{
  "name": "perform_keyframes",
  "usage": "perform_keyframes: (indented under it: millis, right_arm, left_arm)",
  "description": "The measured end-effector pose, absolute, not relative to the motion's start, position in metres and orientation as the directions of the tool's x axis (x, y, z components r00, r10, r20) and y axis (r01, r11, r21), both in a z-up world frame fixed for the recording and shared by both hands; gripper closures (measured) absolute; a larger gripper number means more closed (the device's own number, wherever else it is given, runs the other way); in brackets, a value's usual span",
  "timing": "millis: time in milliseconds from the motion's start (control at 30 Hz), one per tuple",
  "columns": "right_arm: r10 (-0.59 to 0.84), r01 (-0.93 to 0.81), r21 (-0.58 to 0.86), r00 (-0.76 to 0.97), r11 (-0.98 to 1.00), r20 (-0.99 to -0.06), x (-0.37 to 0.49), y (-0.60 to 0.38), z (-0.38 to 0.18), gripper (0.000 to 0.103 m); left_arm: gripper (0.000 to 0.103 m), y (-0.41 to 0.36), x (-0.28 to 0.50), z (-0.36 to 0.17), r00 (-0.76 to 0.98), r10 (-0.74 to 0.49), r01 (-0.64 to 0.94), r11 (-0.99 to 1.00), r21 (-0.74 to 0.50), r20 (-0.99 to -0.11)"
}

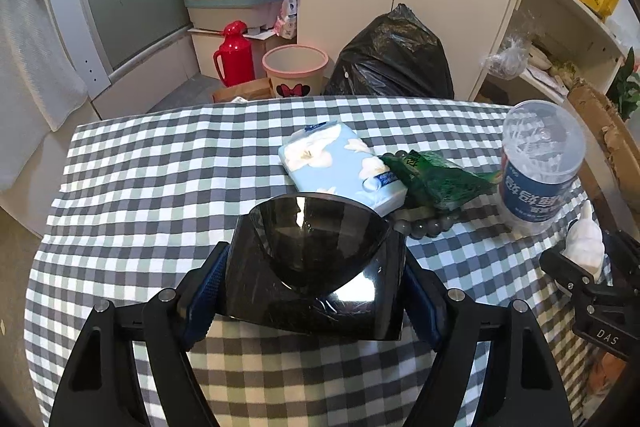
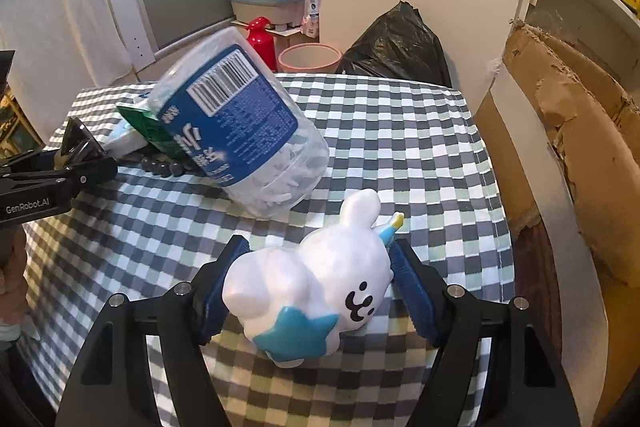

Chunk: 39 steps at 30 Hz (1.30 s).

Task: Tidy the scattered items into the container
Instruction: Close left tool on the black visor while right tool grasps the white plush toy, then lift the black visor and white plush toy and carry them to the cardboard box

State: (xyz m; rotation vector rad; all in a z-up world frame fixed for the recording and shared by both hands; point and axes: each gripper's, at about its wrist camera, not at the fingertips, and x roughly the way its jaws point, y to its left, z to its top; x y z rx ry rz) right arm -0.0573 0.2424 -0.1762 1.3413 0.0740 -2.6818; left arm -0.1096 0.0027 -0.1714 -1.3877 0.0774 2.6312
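Two grippers are both loaded: the left gripper clamps a glossy black plastic container with a bowl-shaped hollow, and the right gripper clamps a white glazed rabbit figurine with a blue star above the checked tablecloth. The smooth, rounded figurine could slip or twist out. Swinging it leftward may knock the clear plastic jar with blue label, which stands close by.
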Motion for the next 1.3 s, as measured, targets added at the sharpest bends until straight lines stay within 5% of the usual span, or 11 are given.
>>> perform_keyframes:
  millis: [1300]
  right_arm:
    - [-0.289,0.325,0.056,-0.733,-0.944,-0.616,0.033,0.165,-0.051,0.031]
  left_arm:
    - [0.023,-0.069,0.010,-0.041,-0.770,0.042,-0.012,-0.999,-0.051,-0.637]
